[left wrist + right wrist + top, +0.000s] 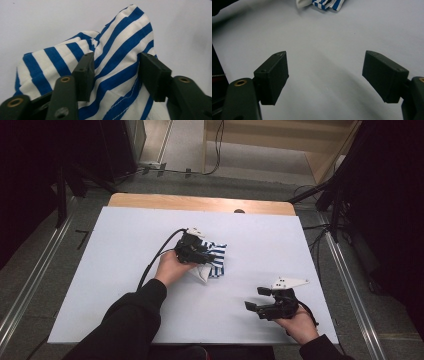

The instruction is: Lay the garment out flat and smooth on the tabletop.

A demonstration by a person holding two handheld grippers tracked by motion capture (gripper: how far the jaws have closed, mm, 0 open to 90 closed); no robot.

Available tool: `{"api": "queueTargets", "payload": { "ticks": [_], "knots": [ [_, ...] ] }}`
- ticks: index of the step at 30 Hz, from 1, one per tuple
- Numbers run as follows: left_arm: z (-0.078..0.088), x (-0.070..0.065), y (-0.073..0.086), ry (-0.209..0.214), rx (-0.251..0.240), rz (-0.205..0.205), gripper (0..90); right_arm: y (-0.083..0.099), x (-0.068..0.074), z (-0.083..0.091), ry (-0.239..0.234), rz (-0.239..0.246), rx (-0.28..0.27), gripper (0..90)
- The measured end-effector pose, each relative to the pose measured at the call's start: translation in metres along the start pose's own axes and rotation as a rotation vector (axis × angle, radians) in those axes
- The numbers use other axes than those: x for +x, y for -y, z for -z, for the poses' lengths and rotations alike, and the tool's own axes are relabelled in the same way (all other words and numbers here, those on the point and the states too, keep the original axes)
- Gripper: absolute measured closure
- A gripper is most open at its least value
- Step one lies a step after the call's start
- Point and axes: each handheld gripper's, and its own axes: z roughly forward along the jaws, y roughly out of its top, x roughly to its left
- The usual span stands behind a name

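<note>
A: Where's the blue-and-white striped cotton cloth?

B: Crumpled mid-counter, under the left gripper. Its jaws sit either side of a raised fold; whether they pinch it yet, I can't quite tell.

A: How will it handle?

B: Soft, light and limp, I'd judge: take a bunched ridge, not one slack layer.

A: And the right gripper?

B: Jaws wide apart, empty, well away from the cloth.

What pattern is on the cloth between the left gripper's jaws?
Blue and white stripes on the cloth, clearest in the left gripper view.
</note>
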Motion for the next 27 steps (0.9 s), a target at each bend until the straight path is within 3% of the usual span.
{"api": "queueTargets", "payload": {
  "ticks": [4, 9, 17, 27],
  "knots": [
    [-0.001, -0.003, 0.004, -0.035, -0.016, -0.022, 58.0, 0.0, 0.001, 0.0, 0.0, 0.0, 0.003, 19.4],
    [0.004, -0.001, 0.002, -0.025, -0.008, 0.034, 68.8, 0.0, 0.001, -0.001, 0.001, 0.005, 0.005, 19.4],
    [0.025, 0.008, -0.004, 0.047, -0.049, 0.139, 69.3, 0.0, 0.001, -0.002, 0.001, 0.004, 0.013, 19.4],
    [0.052, 0.017, -0.007, 0.054, -0.085, 0.168, 69.9, 0.0, 0.001, -0.002, 0.002, 0.005, 0.017, 19.4]
  ]
}}
